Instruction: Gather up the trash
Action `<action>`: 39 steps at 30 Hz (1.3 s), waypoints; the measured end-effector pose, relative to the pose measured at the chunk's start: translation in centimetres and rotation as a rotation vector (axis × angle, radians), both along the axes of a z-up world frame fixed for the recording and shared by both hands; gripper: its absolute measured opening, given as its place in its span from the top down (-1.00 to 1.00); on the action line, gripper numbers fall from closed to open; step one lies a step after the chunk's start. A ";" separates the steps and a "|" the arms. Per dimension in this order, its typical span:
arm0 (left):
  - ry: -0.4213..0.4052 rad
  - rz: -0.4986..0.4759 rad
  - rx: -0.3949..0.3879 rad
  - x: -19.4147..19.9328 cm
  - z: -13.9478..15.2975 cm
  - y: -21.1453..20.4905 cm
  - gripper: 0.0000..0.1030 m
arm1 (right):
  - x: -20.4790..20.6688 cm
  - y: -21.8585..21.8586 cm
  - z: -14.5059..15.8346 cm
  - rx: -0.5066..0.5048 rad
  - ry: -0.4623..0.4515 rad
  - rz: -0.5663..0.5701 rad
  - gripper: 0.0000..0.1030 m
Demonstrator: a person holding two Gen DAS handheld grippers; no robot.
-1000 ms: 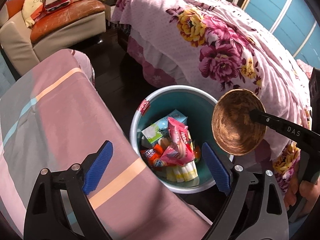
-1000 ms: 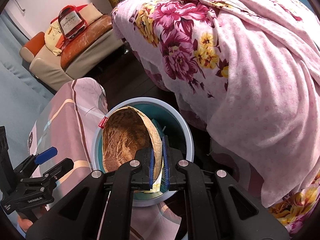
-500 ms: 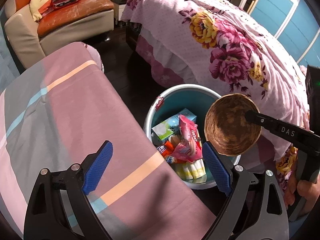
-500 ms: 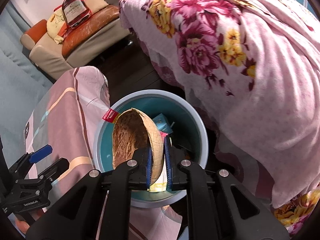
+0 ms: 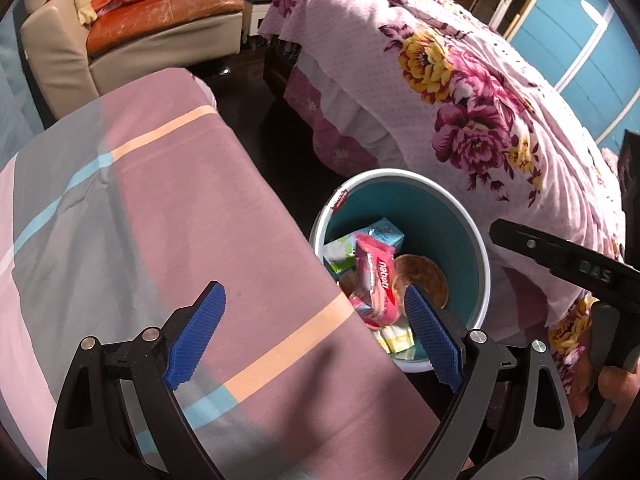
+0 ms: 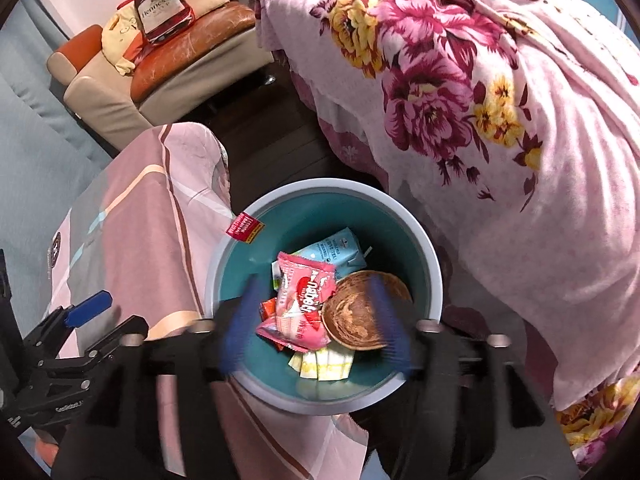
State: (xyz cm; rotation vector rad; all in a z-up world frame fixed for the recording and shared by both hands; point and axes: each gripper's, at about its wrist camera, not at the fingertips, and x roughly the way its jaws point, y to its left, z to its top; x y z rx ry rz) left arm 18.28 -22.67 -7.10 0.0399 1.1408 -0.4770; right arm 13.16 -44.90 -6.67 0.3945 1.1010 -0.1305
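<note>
Dropped from the right gripper (image 6: pixel 316 320), the brown bowl (image 6: pixel 362 312) is now lying inside the teal bin (image 6: pixel 430 264), leaning against the pink snack wrapper (image 6: pixel 304 304) just below the gripper's tips. Its jaws are opening (blurred by the motion), nothing between them, angled steeply down over the bin. The left gripper (image 5: pixel 316 334) is hanging released and empty, tilted down over the striped bench (image 5: pixel 160 220), the bin just beside its right finger.
</note>
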 end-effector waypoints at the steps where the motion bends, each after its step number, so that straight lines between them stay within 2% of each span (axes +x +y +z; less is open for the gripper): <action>1: 0.002 0.004 -0.003 -0.1 0.1 0.2 -0.77 | -0.1 0.2 0.3 -0.010 -0.005 -0.001 -0.36; 7: -0.009 0.018 -0.012 -1.0 1.1 1.0 -0.77 | -1.1 1.1 1.8 -0.035 -0.011 0.018 -0.62; 12: -0.030 0.032 -0.019 -2.2 2.3 1.9 -0.86 | -2.4 2.2 3.0 -0.053 -0.018 0.035 -0.68; 21: -0.075 0.054 -0.018 -4.7 4.7 3.6 -0.91 | -5.2 4.7 5.0 -0.101 -0.025 0.082 -0.86; 27: -0.069 0.080 -0.017 -6.2 5.3 5.0 -0.92 | -7.3 6.9 5.9 -0.163 -0.025 0.125 -0.86; 39: -0.093 0.123 -0.002 -9.4 5.7 7.8 -0.92 | -10.2 9.3 6.8 -0.196 -0.048 0.167 -0.86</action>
